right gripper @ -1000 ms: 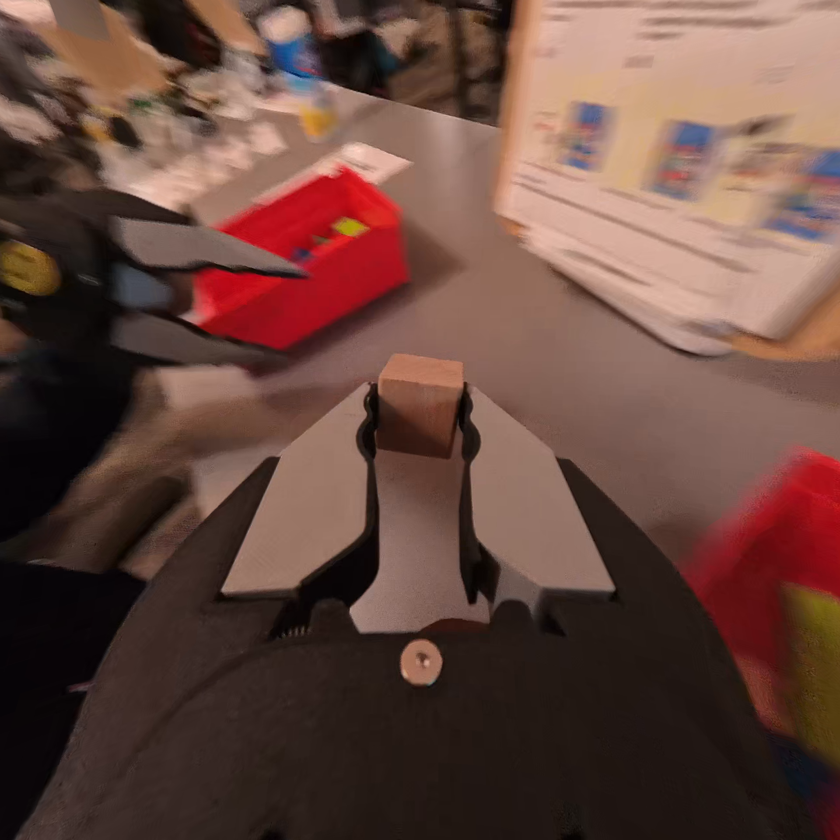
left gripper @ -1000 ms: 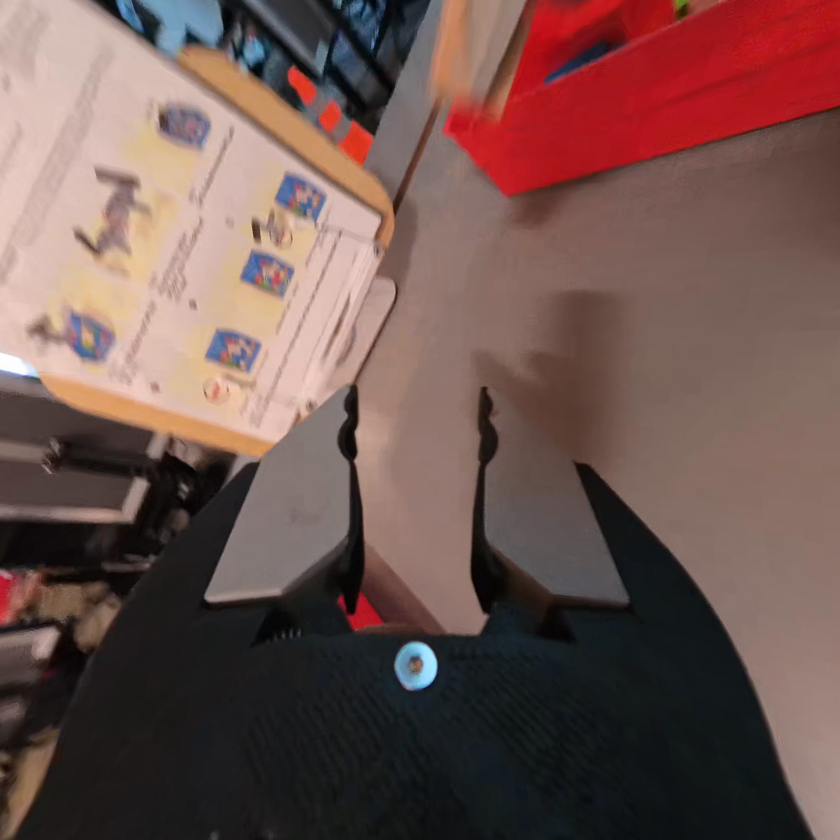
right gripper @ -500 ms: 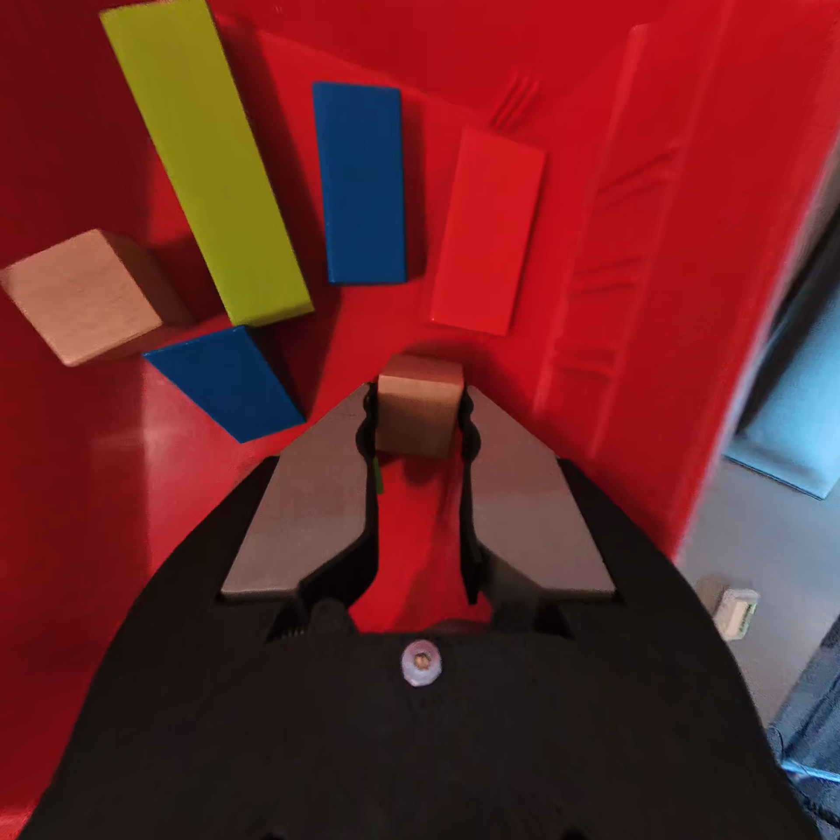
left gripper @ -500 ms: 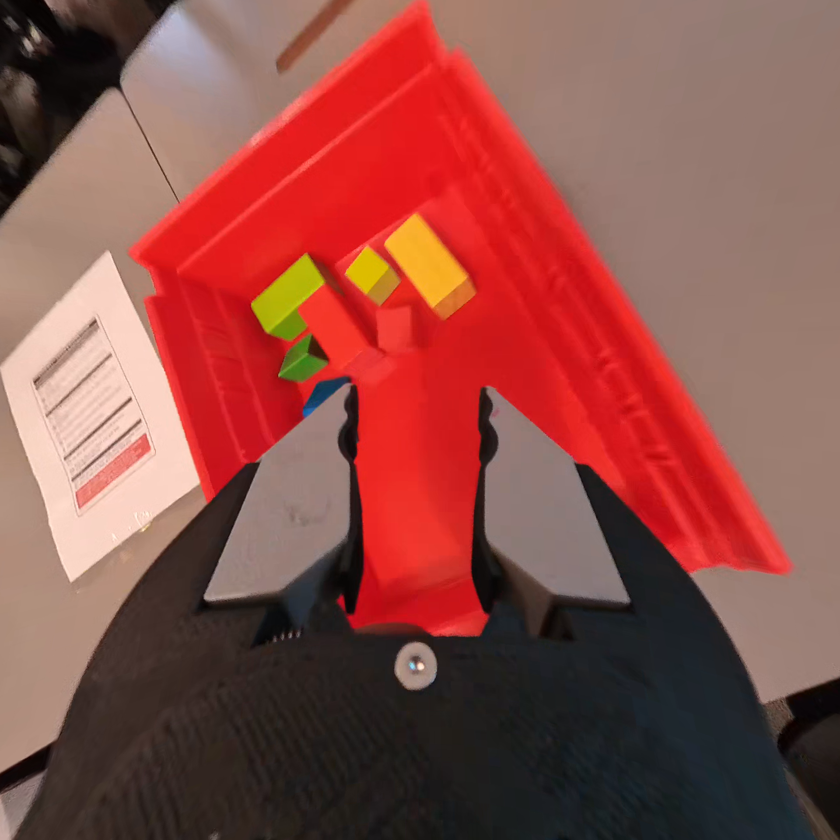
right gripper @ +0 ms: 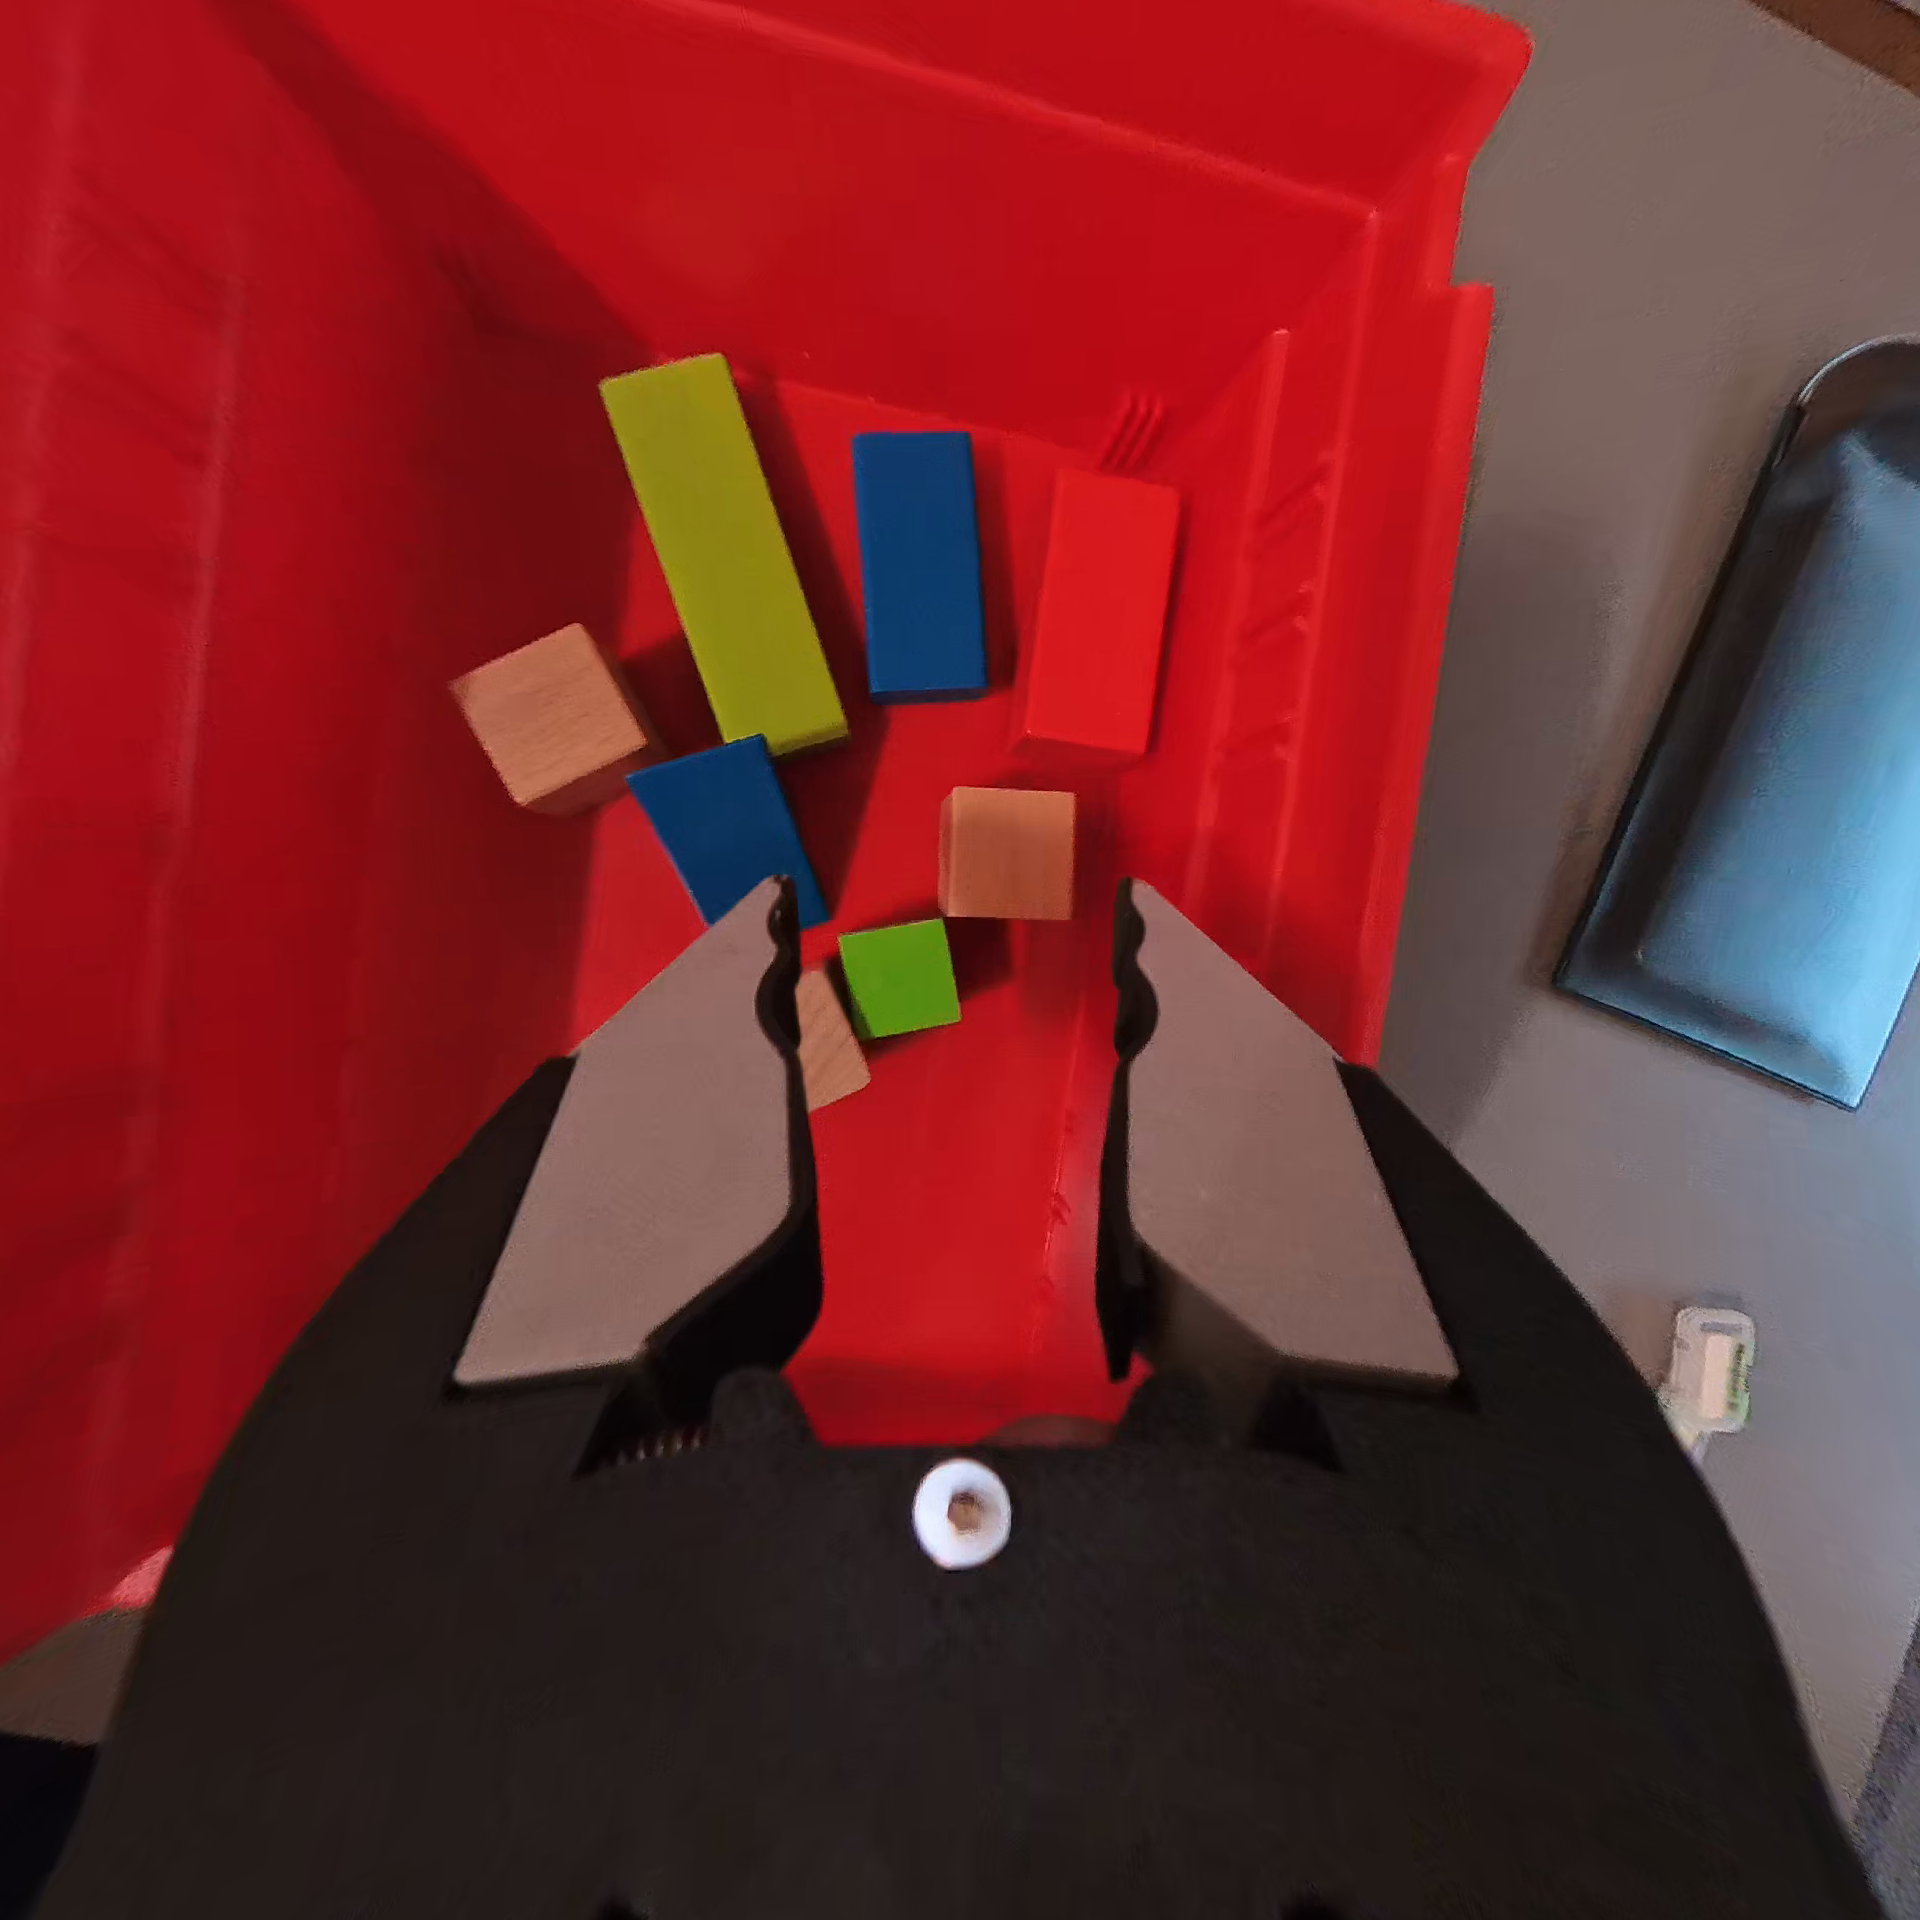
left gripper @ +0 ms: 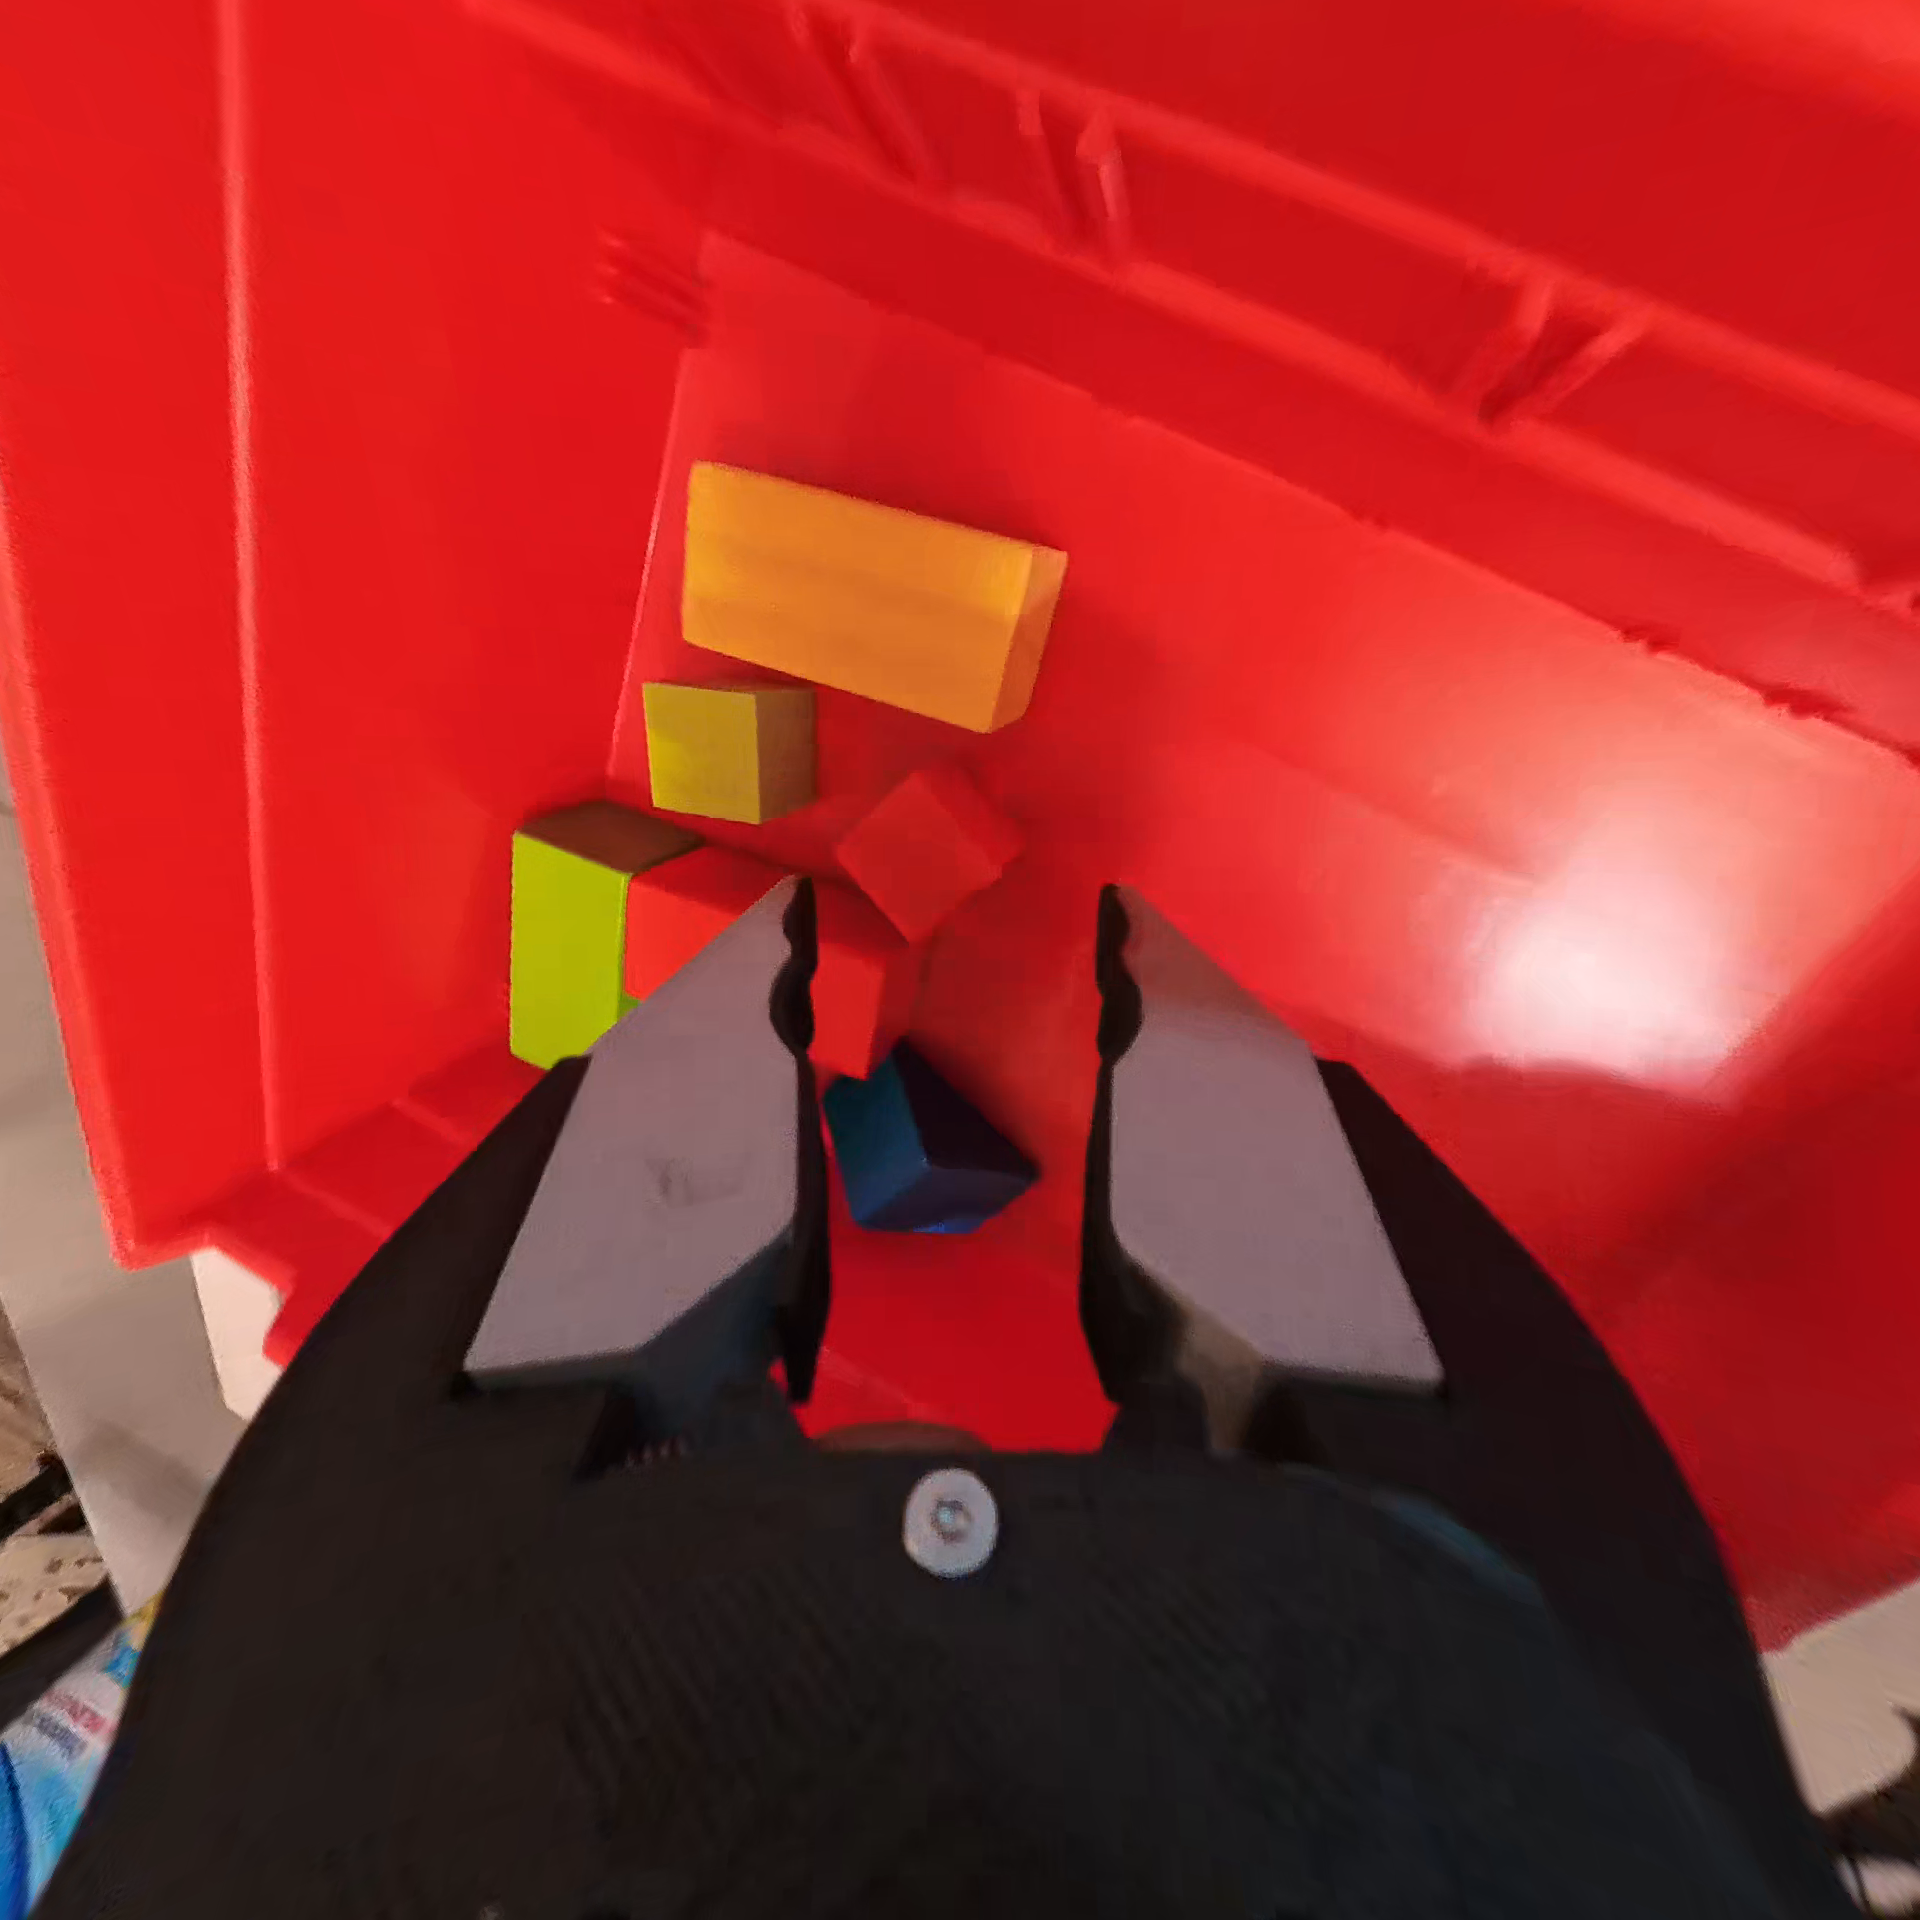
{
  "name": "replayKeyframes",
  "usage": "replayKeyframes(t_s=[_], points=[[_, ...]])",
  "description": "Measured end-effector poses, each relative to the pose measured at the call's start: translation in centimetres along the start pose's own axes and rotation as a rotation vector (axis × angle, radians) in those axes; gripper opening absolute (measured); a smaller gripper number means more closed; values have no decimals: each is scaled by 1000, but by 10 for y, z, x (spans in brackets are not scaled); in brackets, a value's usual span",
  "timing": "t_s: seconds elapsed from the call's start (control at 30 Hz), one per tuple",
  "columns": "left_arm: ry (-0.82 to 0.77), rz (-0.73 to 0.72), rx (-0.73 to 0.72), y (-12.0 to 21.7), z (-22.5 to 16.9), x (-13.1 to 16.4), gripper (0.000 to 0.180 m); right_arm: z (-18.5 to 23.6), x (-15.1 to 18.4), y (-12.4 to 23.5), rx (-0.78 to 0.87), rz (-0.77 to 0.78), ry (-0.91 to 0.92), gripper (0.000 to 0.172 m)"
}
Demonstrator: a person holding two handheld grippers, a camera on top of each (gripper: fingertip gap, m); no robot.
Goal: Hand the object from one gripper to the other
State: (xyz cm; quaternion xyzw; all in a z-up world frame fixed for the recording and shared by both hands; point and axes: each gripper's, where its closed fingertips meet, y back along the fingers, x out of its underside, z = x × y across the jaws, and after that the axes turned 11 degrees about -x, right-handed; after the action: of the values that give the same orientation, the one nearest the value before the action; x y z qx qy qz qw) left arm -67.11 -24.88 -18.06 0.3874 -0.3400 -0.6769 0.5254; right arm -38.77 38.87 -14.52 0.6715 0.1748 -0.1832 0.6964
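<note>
One wooden cube [right gripper: 1006, 854] lies beyond right tongs [right gripper: 954, 971].

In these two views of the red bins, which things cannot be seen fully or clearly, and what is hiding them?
- Left wrist view: the red block and the lime block are partly covered by the left claw's finger.
- Left wrist view: the blue block is too dark and blurred to tell its shape.
- Right wrist view: a plain wooden block is half hidden behind the right claw's finger.
- Right wrist view: the dark tray is cut off by the right edge.
</note>
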Motion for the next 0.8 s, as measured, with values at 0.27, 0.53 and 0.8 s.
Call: replayKeyframes(t_s=[0.27, 0.53, 0.8], points=[[-4, 56, 120, -27, 0, -2, 34, 22, -12, 29, -52, -103, 21, 58], [106, -156, -90, 16, 21, -26, 33, 127, -45, 59, -290, -277, 186, 57], [28, -762, -587, 197, -33, -215, 33, 346, -102, 92, -913, -542, 313, 66]])
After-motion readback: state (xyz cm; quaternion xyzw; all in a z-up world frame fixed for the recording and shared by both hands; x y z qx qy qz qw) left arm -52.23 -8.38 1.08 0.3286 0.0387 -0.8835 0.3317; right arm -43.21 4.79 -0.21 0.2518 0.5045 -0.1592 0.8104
